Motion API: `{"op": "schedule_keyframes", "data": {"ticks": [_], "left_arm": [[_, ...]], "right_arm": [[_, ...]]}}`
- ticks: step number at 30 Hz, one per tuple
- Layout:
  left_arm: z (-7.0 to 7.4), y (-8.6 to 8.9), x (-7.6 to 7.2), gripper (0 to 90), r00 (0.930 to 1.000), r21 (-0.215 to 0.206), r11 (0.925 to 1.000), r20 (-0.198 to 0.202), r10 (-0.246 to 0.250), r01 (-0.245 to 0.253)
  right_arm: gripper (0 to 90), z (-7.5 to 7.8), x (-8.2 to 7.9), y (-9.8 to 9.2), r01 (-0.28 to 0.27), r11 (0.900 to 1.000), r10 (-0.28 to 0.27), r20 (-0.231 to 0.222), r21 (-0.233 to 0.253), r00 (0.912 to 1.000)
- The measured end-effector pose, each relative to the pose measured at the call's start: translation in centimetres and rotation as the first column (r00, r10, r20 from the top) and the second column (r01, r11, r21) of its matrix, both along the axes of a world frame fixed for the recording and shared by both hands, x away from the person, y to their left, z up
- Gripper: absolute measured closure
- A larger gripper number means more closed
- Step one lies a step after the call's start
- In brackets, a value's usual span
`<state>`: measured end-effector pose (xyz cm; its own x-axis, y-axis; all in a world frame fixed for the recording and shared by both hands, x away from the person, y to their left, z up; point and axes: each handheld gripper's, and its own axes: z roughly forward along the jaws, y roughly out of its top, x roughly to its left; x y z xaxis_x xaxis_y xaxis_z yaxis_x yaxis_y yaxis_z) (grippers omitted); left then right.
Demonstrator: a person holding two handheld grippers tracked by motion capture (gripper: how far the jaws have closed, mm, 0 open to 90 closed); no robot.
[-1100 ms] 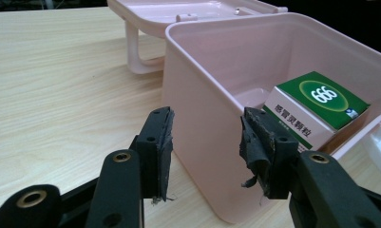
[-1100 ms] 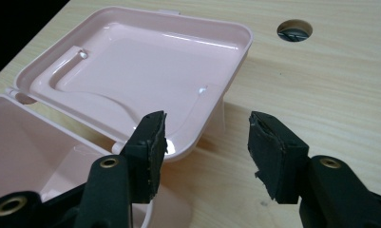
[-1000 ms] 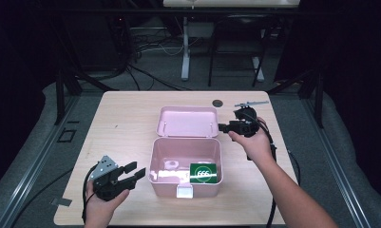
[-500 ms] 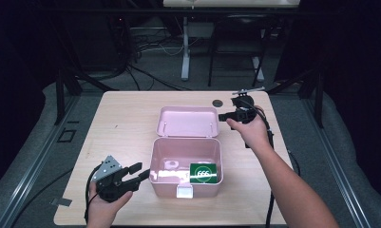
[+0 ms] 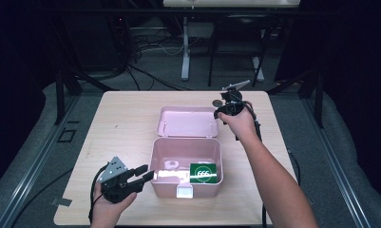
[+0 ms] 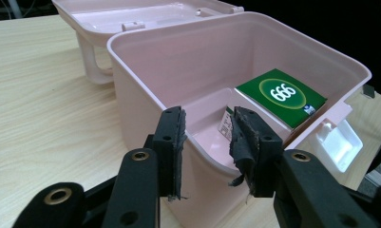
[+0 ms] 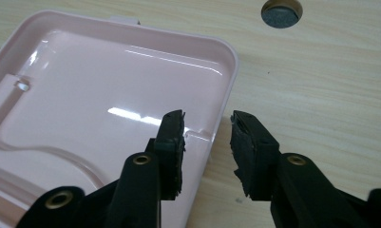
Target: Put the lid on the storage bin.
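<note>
- High view: the bench (image 5: 126, 118) carries an open pink box (image 5: 185, 147) near its middle, with the lid (image 5: 185, 121) laid flat behind the body on its hinges.
- Pink box: thin-walled moulded plastic, judged light, rigid and smooth, so liable to slide if pushed. A front latch (image 6: 338, 142) projects from the near wall.
- Lid: the right gripper (image 7: 207, 126) hovers over its corner edge (image 7: 221, 95), fingers released, one over the lid and one over bare bench. The rim is judged the best hold for swinging it shut; the glossy flat panel offers no purchase.
- Left gripper (image 6: 207, 126): fingers released, astride the body's near wall (image 6: 145, 114), placed to steady it.
- Contents: a green carton (image 6: 280, 95) marked 666 lies inside, with a small white item (image 5: 170, 165) beside it.
</note>
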<state>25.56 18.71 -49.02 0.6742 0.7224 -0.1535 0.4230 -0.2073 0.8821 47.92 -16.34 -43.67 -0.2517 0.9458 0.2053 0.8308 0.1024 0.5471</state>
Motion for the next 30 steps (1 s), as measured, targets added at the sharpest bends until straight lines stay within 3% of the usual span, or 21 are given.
{"op": "schedule_keyframes", "data": {"ticks": [4, 12, 23, 30], "left_arm": [[-0.2, -0.1, 0.1, 66.8, 1.0000, 0.015, 0.9999, 0.003, 0.004, -0.004], [-0.4, 0.0, 0.3, 68.2, 1.0000, 0.012, 0.9999, -0.001, 0.006, -0.006], [-0.5, 0.0, 0.3, 68.5, 1.0000, 0.007, 0.9999, -0.003, 0.008, -0.008], [-0.5, 0.0, 0.3, 68.5, 0.9999, 0.009, 0.9999, -0.006, 0.010, -0.010]], "right_arm": [[69.7, -0.5, 0.8, 0.6, 0.016, 1.000, -0.016, -0.049, -0.009, 0.9987], [72.9, -1.2, 2.0, 0.7, 0.069, 0.998, -0.069, -0.096, -0.012, 0.9930], [78.0, -2.3, 2.8, 1.2, 0.094, 0.995, -0.097, -0.150, -0.022, 0.9839], [81.0, -2.6, 3.0, 1.2, 0.107, 0.994, -0.111, -0.163, -0.029, 0.9804]]}}
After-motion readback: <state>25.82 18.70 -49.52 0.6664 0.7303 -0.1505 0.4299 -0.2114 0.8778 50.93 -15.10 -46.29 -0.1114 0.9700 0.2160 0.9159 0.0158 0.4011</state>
